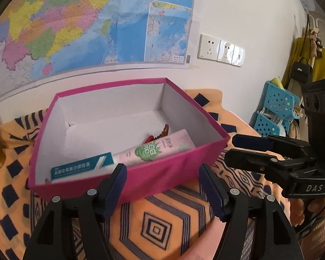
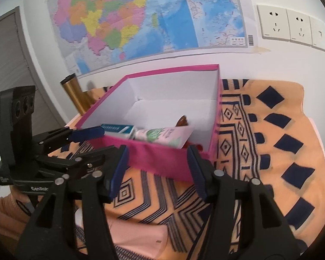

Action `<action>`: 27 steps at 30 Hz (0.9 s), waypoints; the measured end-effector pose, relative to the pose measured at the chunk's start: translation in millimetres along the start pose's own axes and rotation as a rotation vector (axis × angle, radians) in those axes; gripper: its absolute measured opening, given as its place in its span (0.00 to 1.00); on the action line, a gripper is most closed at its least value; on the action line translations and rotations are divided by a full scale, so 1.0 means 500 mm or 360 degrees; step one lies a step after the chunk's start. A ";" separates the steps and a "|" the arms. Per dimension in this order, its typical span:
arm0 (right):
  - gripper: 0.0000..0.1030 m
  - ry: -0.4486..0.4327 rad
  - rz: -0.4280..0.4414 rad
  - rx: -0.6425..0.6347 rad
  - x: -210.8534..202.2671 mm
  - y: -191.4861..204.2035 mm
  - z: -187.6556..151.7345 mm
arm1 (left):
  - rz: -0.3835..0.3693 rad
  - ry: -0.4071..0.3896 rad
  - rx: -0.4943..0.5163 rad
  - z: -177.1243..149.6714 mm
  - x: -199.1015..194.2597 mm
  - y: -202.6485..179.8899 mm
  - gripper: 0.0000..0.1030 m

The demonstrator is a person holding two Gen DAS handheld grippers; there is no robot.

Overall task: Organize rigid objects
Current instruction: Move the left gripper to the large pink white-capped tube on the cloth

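The cloth (image 1: 162, 227), orange with dark geometric print, covers the table, and the box (image 1: 162, 173), pink outside and white inside, stands on it against the wall below the map (image 1: 75, 21). Reading the box from left to right: a blue-and-white carton (image 1: 82, 166) lies against the near wall at the left corner; a pink tube (image 1: 156, 149) with a green print lies beside it, angled toward the right wall; a brown object (image 1: 164, 130) and something red (image 1: 149, 139) show behind the tube, too hidden to identify. The left gripper (image 1: 162, 186) hangs just in front of the box's near wall, jaws apart, nothing between them. The right gripper (image 2: 158, 169) sits to its right at the same wall, jaws likewise apart and empty. Judgement: a deposit step appears complete, since the rigid items lie inside the box and neither gripper carries anything. No further loose item is visible on the cloth in either view, so whether any remain to be collected cannot be told. The next move calls for clearing both grippers from the box wall without nudging it, then either locating another item outside these views or squaring the carton and tube along the near wall. Risk: the box is light card and may slide on the cloth if a finger catches it.
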State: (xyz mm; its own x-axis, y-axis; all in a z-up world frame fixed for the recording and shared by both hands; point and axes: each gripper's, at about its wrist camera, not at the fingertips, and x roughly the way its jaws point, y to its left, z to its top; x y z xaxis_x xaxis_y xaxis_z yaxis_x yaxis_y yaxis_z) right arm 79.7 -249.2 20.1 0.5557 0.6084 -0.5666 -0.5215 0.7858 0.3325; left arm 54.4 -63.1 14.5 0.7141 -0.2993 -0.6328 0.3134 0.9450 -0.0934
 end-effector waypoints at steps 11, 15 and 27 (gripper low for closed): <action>0.59 0.0136 0.0017 0.0052 0.010 0.005 -0.083 | 0.0027 0.0070 -0.0058 -0.079 -0.041 0.023 0.68; 0.59 0.0217 0.0001 0.0067 0.017 0.001 -0.116 | 0.0013 0.0175 -0.0074 -0.136 -0.042 0.033 0.68; 0.59 0.0383 -0.0058 0.0218 0.026 -0.032 -0.207 | -0.0175 0.0387 -0.0126 -0.234 -0.055 0.027 0.66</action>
State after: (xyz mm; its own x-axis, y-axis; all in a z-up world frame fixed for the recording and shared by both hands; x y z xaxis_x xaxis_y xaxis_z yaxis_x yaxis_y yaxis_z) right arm 28.2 -265.6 -70.6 0.3941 0.5485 -0.7375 -0.4023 0.8244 0.3981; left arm -34.3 -26.5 -59.3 0.5041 -0.3692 -0.7808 0.3238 0.9189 -0.2255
